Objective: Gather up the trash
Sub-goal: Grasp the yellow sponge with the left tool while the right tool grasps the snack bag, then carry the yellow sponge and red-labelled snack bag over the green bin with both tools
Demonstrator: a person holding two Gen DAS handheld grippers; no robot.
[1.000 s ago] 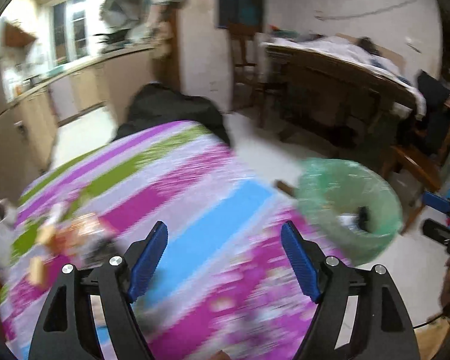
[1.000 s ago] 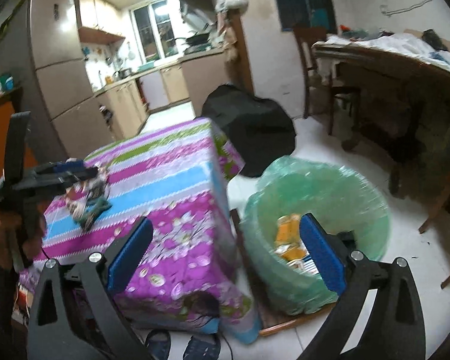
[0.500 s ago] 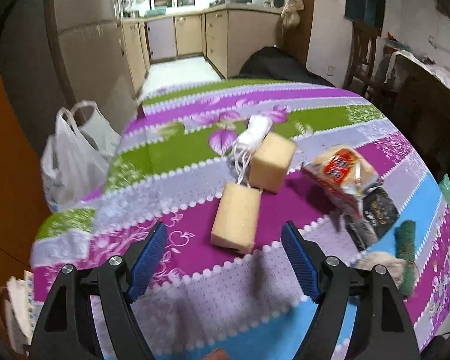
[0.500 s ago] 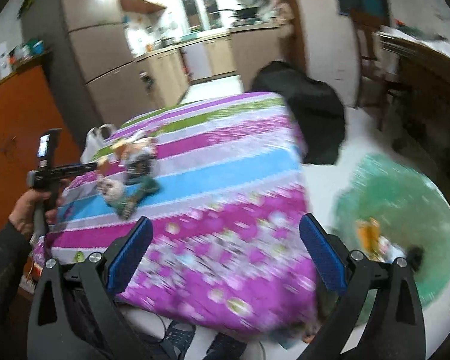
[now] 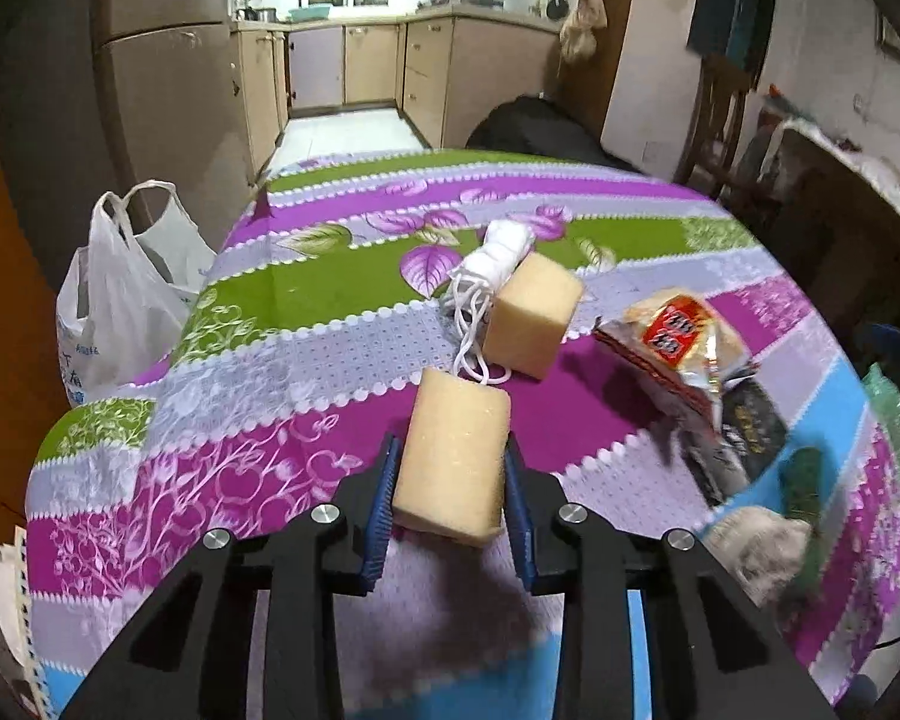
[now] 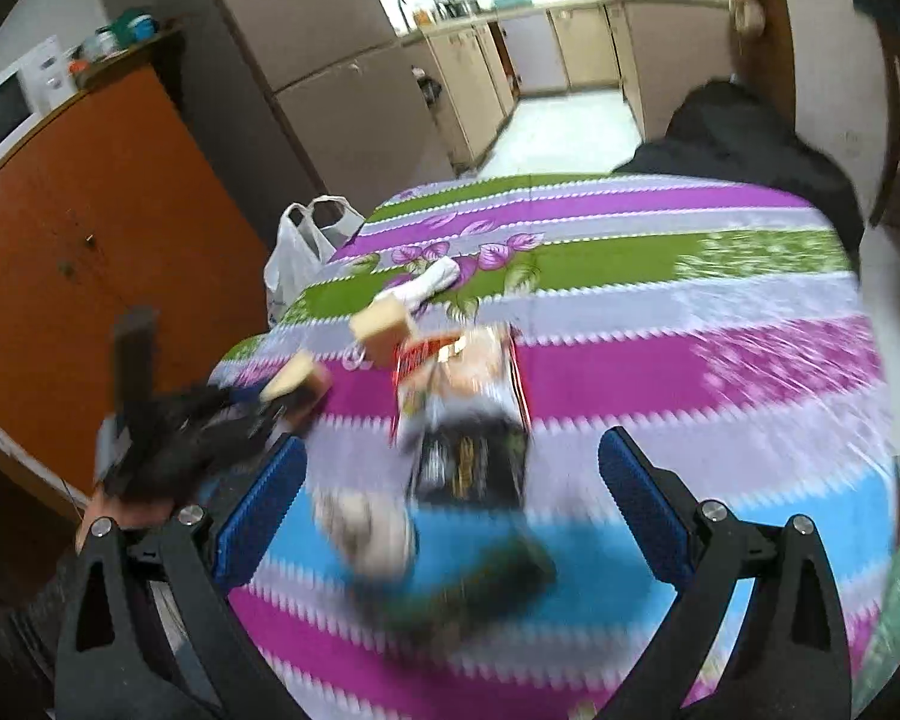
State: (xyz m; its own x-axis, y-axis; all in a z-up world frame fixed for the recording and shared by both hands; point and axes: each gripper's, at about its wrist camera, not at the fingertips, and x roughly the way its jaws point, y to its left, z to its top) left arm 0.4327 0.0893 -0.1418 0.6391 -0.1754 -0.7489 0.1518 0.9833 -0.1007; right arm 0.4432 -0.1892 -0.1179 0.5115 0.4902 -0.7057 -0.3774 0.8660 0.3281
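The left gripper (image 5: pixel 450 504) has just been closed on the near yellow sponge (image 5: pixel 455 465), beside the snack wrapper (image 5: pixel 675 339) on the striped tablecloth (image 5: pixel 306 294); lifting can follow. The right gripper (image 6: pixel 447 501) is held wide apart above that wrapper.

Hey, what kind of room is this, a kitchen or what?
Likely a home kitchen and dining area: a fridge, cabinets under a counter, and a table with a floral cloth.
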